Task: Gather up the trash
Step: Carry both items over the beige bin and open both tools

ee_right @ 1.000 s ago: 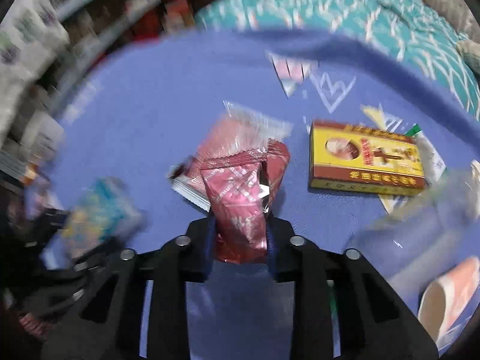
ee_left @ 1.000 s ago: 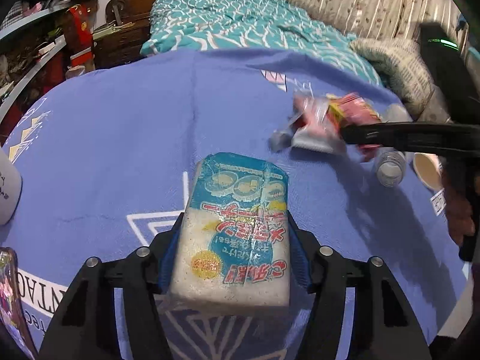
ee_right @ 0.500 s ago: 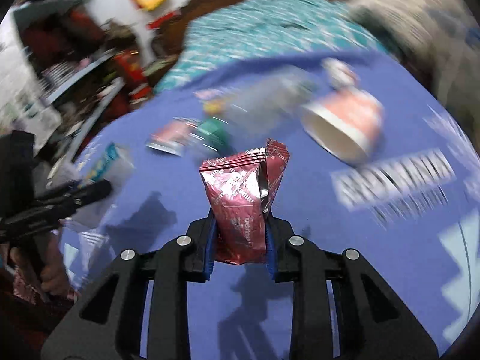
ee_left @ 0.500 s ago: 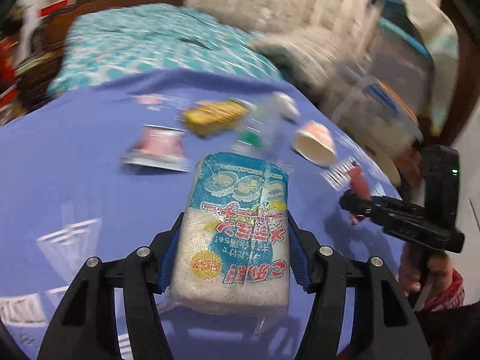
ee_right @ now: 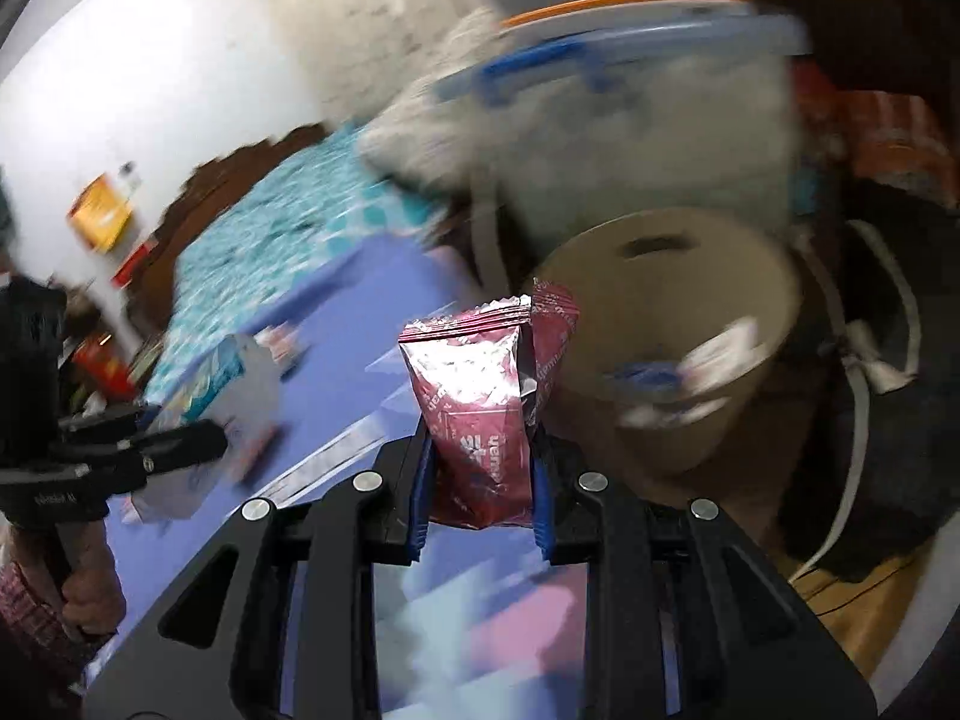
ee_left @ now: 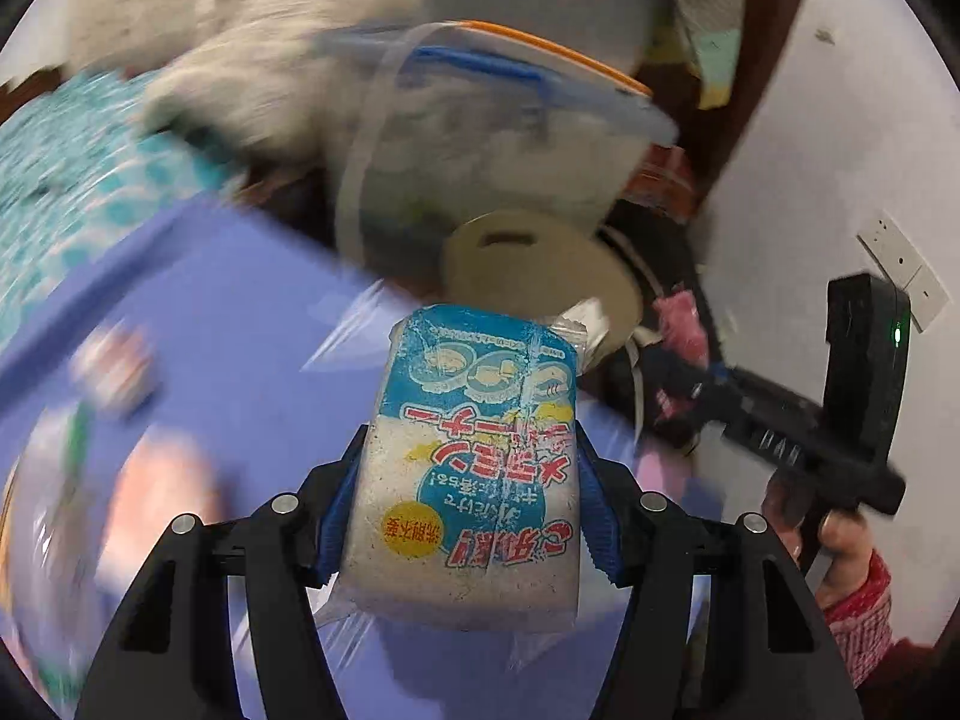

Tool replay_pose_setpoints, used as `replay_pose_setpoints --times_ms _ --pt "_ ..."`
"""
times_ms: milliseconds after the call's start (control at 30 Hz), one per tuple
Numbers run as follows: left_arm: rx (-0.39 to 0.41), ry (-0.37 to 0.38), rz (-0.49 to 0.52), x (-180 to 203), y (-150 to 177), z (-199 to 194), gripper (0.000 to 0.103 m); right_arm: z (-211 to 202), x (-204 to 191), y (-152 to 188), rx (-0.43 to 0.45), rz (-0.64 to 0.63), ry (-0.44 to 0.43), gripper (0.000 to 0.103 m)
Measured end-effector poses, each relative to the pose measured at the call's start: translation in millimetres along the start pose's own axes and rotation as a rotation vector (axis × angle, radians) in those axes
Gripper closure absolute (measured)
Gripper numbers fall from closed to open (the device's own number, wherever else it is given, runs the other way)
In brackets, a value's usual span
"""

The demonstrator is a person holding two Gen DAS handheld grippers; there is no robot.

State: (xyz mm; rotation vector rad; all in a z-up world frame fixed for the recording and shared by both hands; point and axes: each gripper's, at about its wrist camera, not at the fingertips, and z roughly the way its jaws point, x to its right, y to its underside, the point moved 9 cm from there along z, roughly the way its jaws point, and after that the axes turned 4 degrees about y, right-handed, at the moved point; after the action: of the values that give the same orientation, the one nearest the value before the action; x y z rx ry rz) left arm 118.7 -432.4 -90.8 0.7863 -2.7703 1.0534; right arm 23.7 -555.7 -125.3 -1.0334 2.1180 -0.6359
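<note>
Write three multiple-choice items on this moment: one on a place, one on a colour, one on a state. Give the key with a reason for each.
1. Where is the tan bin?
A. on the blue cloth
B. beyond the cloth's edge, ahead of the right claw
C. on the bed

2. What colour is the wrapper in the right claw?
A. dark red
B. green
C. yellow

3. What is the left claw doing?
A. hanging empty
B. resting on the bin
C. gripping the sponge pack

Key: B, the bin stands past the cloth; A, the foil shows dark red; C, both pads press the pack's sides.
</note>
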Motion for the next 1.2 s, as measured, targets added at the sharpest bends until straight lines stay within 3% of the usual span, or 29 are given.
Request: replay_pose_setpoints --times_ms 133,300,333,367,433,567,667,800,867,1033,1200 --pt "-0.033 0.023 0.043 25.4 -55.3 71.4 0.044 34.3 47.7 -27.5 -0.039 0.045 0.041 0.075" --pt "-0.041 -0.014 0.018 28.1 -82.3 123.0 0.039 72.0 67.5 -40.3 -0.069 0.04 0.068 0.072" --pt "-0.037 -0.033 0.016 25.9 -83.0 126.9 0.034 77.2 67.9 -40.1 -0.073 0.041 0.071 0.065" --pt "-0.032 -0.056 0.018 22.5 -83.4 129.1 0.031 84.2 68.2 -41.7 -0.075 0.042 0.071 0.049" --pt "-0.021 -0.102 0.022 16.7 -84.7 133.6 0.022 83.9 68.0 -43.1 -0.043 0.044 0.092 0.031" --pt "-0.012 -0.102 -0.001 7.5 -83.7 123.8 0.021 69.2 65.9 -48.3 0.007 0.066 0.086 0.031" --pt "0.01 -0.084 -0.024 1.6 -85.3 98.8 0.021 44.9 58.7 -51.1 0.048 0.08 0.067 0.031" --pt "0.099 -0.051 -0.06 -10.8 -80.7 36.6 0.021 15.8 37.0 -53.9 0.091 0.062 0.031 0.033" --pt "0.131 -0.055 -0.074 -18.4 -72.2 9.4 0.021 4.4 18.8 -53.4 0.099 0.062 -0.015 0.039" --pt "0.203 -0.117 -0.152 -69.0 -12.0 -73.4 0.019 0.8 -36.9 -39.2 0.068 0.048 -0.135 0.047" --pt "0.223 -0.271 -0.289 -146.6 80.6 -144.5 0.019 23.7 -120.2 -4.2 -0.028 -0.033 -0.243 0.047"
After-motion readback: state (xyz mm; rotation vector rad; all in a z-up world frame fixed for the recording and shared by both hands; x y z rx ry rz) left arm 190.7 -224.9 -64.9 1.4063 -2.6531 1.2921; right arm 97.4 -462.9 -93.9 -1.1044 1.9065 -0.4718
